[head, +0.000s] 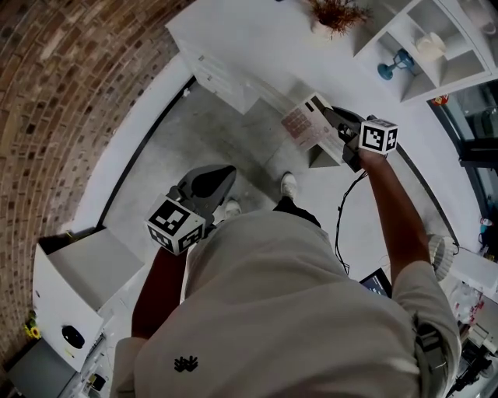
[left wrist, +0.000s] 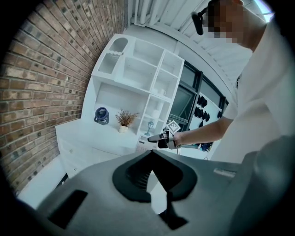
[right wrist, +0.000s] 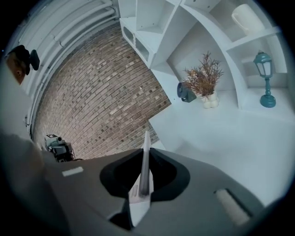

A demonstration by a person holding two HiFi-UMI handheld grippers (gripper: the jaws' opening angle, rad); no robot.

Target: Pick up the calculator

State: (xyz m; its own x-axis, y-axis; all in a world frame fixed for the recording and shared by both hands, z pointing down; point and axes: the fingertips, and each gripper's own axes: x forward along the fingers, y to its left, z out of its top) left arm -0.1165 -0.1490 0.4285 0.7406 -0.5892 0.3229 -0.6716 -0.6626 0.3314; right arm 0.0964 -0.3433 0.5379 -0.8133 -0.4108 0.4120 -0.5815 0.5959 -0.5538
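Observation:
The calculator (head: 306,123) is a flat white slab with rows of keys, held up in the air in front of the person. My right gripper (head: 331,120) is shut on its near end. In the right gripper view the calculator (right wrist: 145,170) stands edge-on between the jaws of the right gripper (right wrist: 145,152), which press on both faces. In the head view my left gripper (head: 208,183) hangs lower at the left, over the grey floor. Its jaws meet at the tips with nothing between them (left wrist: 150,154). The left gripper view also shows the calculator (left wrist: 142,144) held by the right gripper (left wrist: 159,137).
A long white counter (head: 233,47) runs ahead, with a dried plant in a vase (head: 336,15) and a small blue fan (right wrist: 185,93). White shelves (head: 436,47) hold a teal lamp (head: 395,64). A brick wall (head: 70,93) is at the left, a white box (head: 78,272) below it, a cable (head: 342,218) on the floor.

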